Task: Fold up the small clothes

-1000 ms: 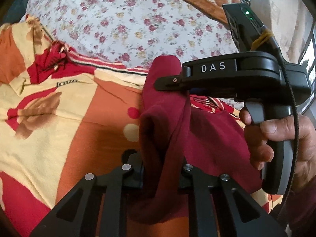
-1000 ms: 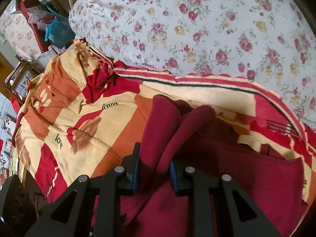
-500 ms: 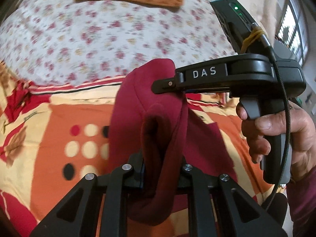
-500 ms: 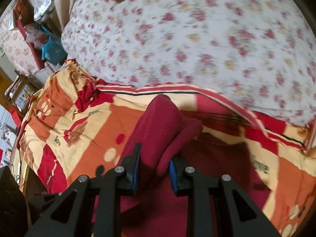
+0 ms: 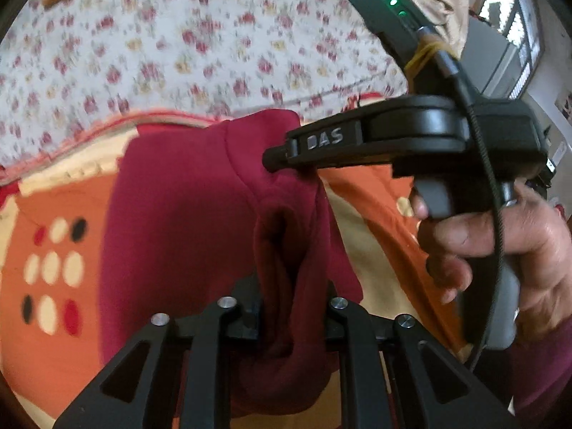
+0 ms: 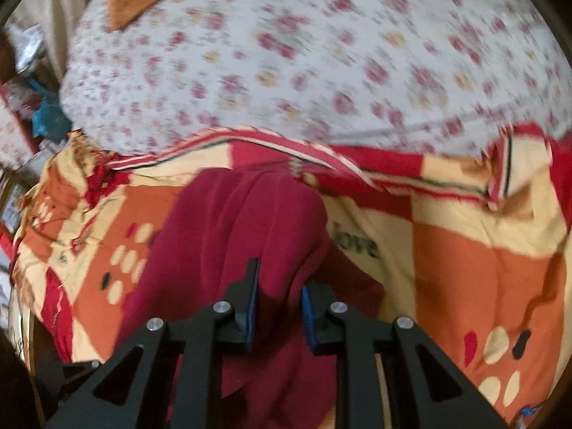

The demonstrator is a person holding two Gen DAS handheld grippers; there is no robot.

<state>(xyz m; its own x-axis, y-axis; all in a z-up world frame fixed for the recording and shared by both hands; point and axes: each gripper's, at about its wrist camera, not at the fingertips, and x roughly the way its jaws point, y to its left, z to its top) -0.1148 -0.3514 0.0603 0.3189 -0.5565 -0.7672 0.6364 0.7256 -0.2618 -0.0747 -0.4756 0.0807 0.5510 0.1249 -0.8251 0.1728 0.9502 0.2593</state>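
The work surface is formed by a floral bedsheet (image 6: 321,53), over which a patterned orange, cream and red blanket (image 6: 482,268) is spread; the word "love" is printed on it. This soft, flat area is presumably chosen so that a garment can be laid out and creased.

The task item, a maroon garment (image 5: 178,221), is held bunched above the blanket, one part draped down onto it. It is gripped at two separate points so that, as judged, an edge can be carried over as one fold.

The left gripper (image 5: 293,307) is clenched fully on a thick gather of the maroon garment. In the right wrist view, the right gripper (image 6: 277,307) is seen with the garment between its blue pads (image 6: 252,307); its jaws are closing further on the cloth. The right gripper is also visible in the left wrist view, held by a hand (image 5: 500,250) in a maroon sleeve (image 5: 543,368).

Compared with a second ago, both views have swept sideways across the blanket: the dotted patch now lies at the left, and more floral sheet is exposed. Both grips have been maintained throughout.
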